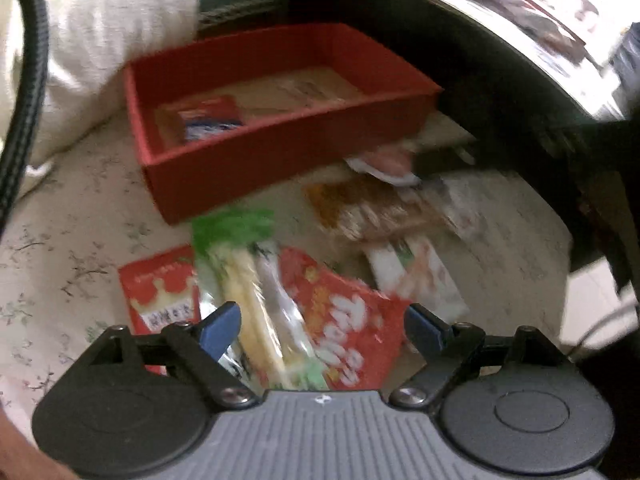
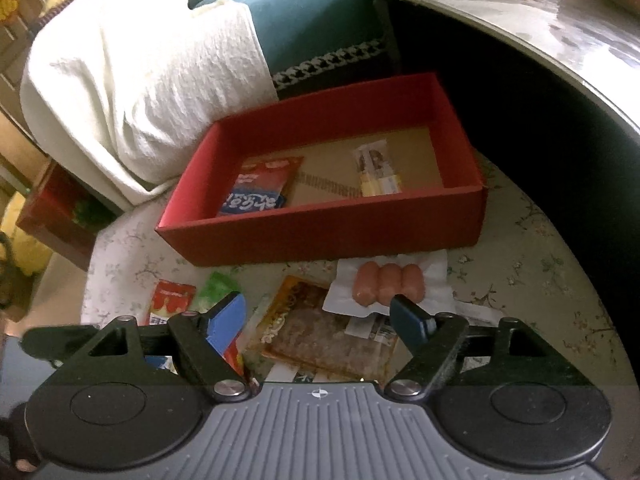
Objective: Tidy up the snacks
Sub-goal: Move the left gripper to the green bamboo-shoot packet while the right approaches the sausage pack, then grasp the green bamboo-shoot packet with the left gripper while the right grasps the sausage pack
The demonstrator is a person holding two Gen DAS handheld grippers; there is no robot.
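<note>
Right wrist: sausage pack (image 2: 388,286) beyond tongs (image 2: 318,314).

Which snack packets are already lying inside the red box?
Two: the red-and-blue packet at the left end of the red box, and the small yellow-and-clear packet toward the right. All others lie outside, on the floral cloth.

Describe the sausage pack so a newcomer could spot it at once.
Start at the red box on the floral cloth. Just in front of its near wall lies the sausage pack: three pink sausages side by side in clear white-edged plastic, overlapping the brown snack packet, unlike the printed wrappers nearby.
</note>
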